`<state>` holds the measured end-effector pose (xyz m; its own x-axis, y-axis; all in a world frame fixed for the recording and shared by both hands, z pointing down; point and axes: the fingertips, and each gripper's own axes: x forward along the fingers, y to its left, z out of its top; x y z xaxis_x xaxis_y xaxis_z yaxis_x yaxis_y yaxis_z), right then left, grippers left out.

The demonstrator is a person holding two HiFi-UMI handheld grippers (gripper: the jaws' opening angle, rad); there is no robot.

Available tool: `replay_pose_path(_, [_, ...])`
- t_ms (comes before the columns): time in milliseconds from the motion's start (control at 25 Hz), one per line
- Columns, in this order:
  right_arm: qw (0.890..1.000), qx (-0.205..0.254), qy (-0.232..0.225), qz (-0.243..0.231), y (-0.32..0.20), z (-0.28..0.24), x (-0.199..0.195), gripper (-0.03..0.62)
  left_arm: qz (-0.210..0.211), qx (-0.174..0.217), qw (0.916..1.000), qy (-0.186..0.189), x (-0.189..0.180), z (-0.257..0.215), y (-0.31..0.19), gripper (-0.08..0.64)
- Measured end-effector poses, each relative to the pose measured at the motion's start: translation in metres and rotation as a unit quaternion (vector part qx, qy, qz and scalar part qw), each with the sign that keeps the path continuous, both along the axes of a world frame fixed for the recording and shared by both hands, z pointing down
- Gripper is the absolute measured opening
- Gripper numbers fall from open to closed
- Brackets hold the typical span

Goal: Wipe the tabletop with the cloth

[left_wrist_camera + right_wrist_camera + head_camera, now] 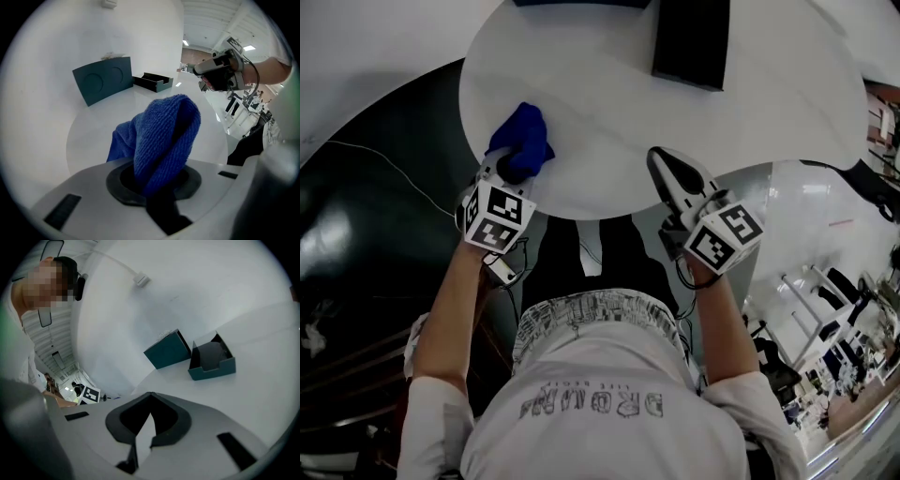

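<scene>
A blue cloth (523, 139) lies bunched on the near left part of the round white table (609, 122). My left gripper (516, 169) is shut on its near end. In the left gripper view the cloth (164, 133) rises in a fold from between the jaws of the left gripper (159, 187) and hides the tabletop just ahead. My right gripper (659, 161) hovers over the table's near edge, to the right of the cloth. The right gripper (149, 404) has its jaws together at the tips, nothing between them.
A dark open box (692, 37) stands on the far part of the table, with a dark lid (581, 3) at the far edge. They show as a teal box (212, 359) and a teal lid (168, 350) propped upright. Dark floor lies to the left; white furniture stands to the right.
</scene>
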<state>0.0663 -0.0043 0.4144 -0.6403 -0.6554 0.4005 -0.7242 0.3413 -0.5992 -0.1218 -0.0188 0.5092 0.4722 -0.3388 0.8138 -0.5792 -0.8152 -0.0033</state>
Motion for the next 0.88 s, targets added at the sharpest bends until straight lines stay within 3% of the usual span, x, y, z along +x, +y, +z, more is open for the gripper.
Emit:
replay_pose_path(520, [0.995, 0.002, -0.004, 0.097, 0.036, 0.0, 0.091, 0.008, 0.101, -0.005, 0.9949, -0.003, 0.104, -0.006, 0.011, 0.091])
replay_pose_path(880, [0.988, 0.006, 0.0, 0.153, 0.058, 0.0, 0.154, 0.008, 0.201, -0.012, 0.9794, 0.007, 0.208, -0.008, 0.032, 0.091])
